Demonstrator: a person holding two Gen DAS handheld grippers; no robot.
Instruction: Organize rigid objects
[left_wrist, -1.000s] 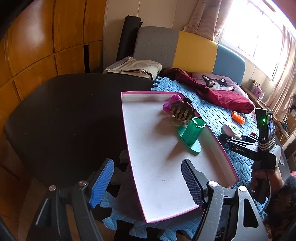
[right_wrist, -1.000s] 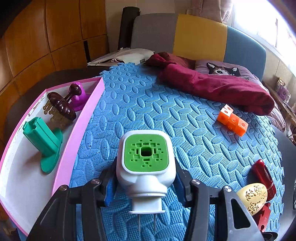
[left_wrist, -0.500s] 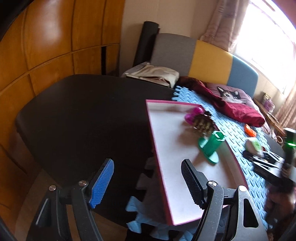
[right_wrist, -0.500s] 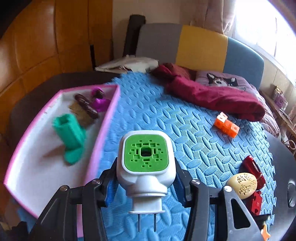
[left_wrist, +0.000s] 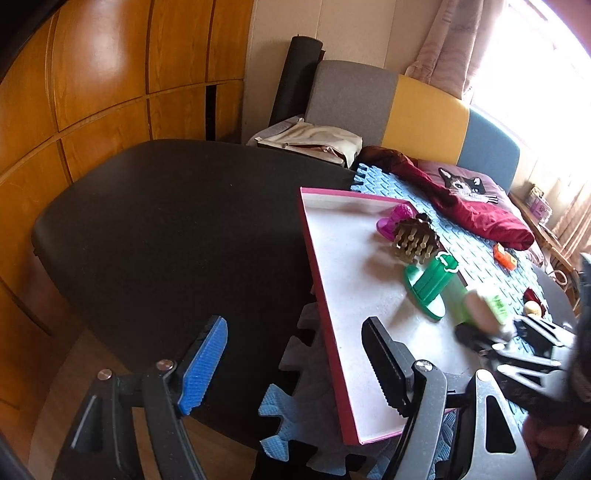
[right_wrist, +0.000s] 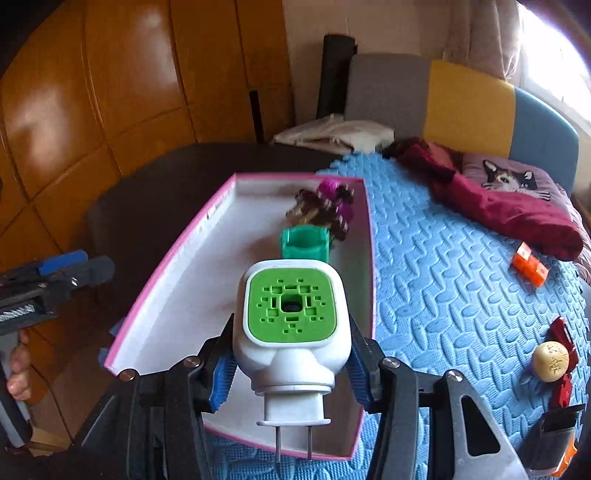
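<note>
While the right gripper carries the white plug-in device low in the centre of the right wrist view, its blue-padded fingers are clamped on the two flanks of the white body, just below the green perforated face, with the two metal prongs pointing toward the camera. It hangs over the near end of the pink-rimmed tray, short of the green stand and the brown and magenta pieces behind it. The shell looks like hard, smooth plastic: probably light and stiff, somewhat slippery on its rounded shoulders, so the flat sides are the safer hold, and the thin prongs are best kept off the tray floor. The left gripper hangs with fingers apart and empty at the tray's near left edge.
</note>
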